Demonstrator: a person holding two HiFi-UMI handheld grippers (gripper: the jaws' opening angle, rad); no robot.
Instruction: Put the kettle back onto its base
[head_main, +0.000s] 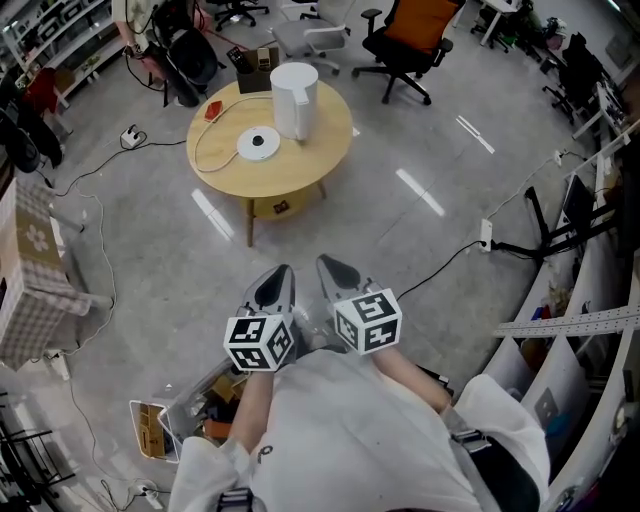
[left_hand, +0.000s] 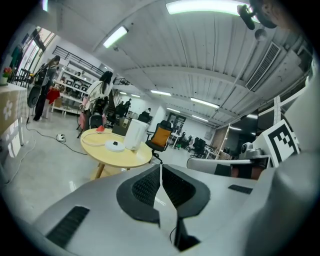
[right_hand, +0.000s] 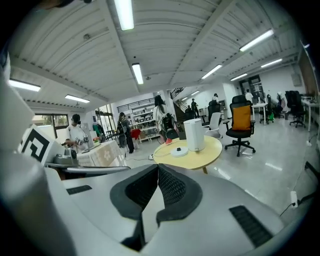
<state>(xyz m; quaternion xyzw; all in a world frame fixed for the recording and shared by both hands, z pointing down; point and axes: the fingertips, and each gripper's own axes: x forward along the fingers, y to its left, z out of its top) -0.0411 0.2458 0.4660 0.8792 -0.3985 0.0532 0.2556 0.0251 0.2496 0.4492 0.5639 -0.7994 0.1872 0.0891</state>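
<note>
A white kettle (head_main: 295, 98) stands upright on a round wooden table (head_main: 310, 160), right beside its round white base (head_main: 259, 143), which lies flat with a cord running off it. The kettle (left_hand: 134, 134) and base (left_hand: 115, 146) show far ahead in the left gripper view, and the kettle (right_hand: 194, 134) and base (right_hand: 179, 150) likewise in the right gripper view. My left gripper (head_main: 275, 284) and right gripper (head_main: 337, 270) are held side by side close to my body, well short of the table. Both are shut with nothing between the jaws.
Office chairs (head_main: 410, 40) stand beyond the table. A small red object (head_main: 212, 111) lies on the table's far left. Cables and a power strip (head_main: 131, 137) lie on the grey floor. A cloth-covered table (head_main: 35, 270) is at left, and a bin of clutter (head_main: 175, 415) is by my feet.
</note>
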